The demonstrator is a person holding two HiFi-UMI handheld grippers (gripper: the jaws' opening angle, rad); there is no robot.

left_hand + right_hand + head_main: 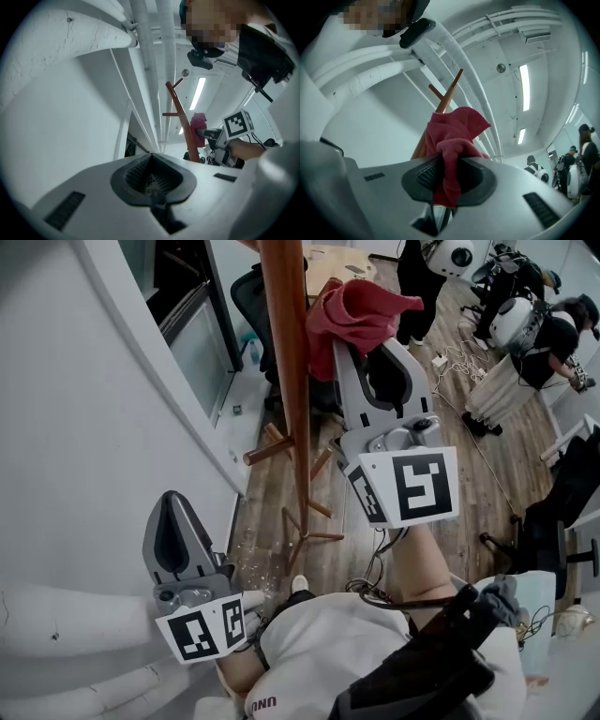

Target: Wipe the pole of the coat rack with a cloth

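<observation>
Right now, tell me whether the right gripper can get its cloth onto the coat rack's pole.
Probably yes. The right gripper is shut on the red cloth, which sits right beside the pole with nothing between them; the left gripper hangs low, out of the way.

cool, even indoor light in all three views; long ceiling lamps (524,87) show as blown-out white strips in both gripper views; the pale wall (75,427) looks washed and bright, the wooden floor (487,493) darker; shadows are soft and faint; the head view bends straight lines, so the pole (286,362) bows slightly; both gripper views are round fisheye pictures with black corners and dim rims; their nearest foreground is blurred, while the red cloth (457,136) stays fairly sharp
</observation>
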